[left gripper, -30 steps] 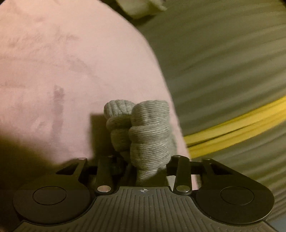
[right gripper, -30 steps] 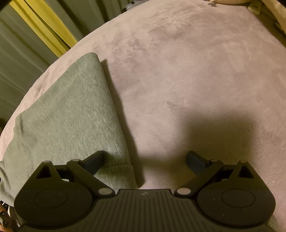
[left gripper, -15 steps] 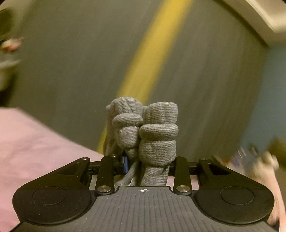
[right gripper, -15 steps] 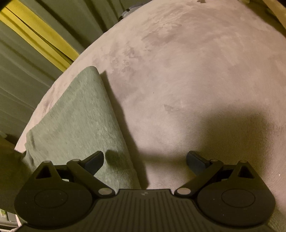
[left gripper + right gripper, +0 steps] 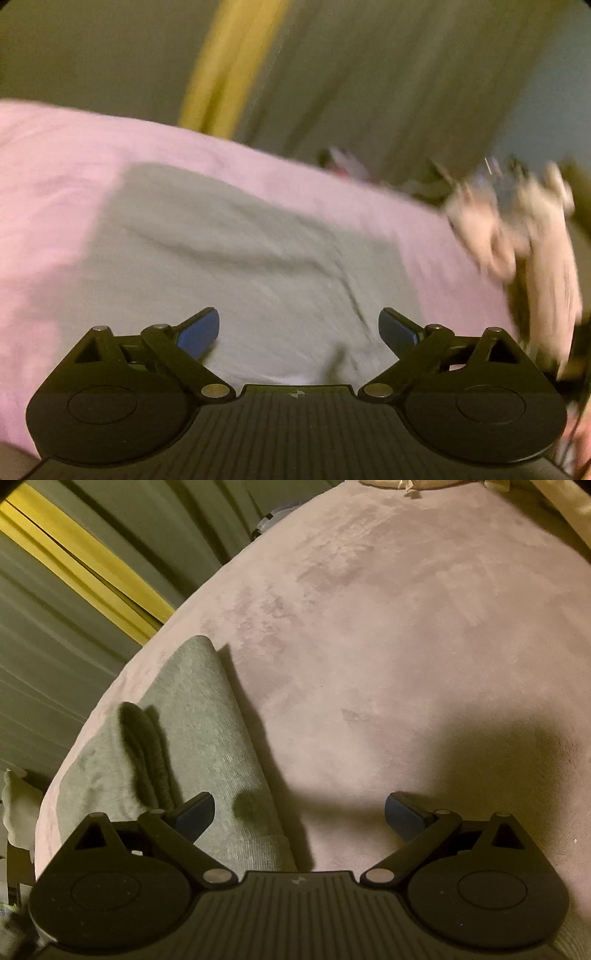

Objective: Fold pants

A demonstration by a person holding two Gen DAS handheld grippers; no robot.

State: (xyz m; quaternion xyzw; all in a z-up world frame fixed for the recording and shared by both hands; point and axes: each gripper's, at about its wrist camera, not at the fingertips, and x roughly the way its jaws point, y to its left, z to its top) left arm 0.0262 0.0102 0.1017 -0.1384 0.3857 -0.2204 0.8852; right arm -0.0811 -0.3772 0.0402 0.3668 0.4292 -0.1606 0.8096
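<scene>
left gripper (image 5: 299, 328) is opening its jaws wide, nothing between them, hovering over the grey pants (image 5: 258, 266) lying folded on the pink bed (image 5: 55, 177). right gripper (image 5: 299, 812) is sitting open and empty too, pants (image 5: 192, 731) lying near its left finger.

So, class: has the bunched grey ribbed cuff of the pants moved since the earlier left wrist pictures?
Yes. It has left the left gripper, whose jaws are opening with nothing between them, and the grey pants lie flat on the pink bed cover.
</scene>
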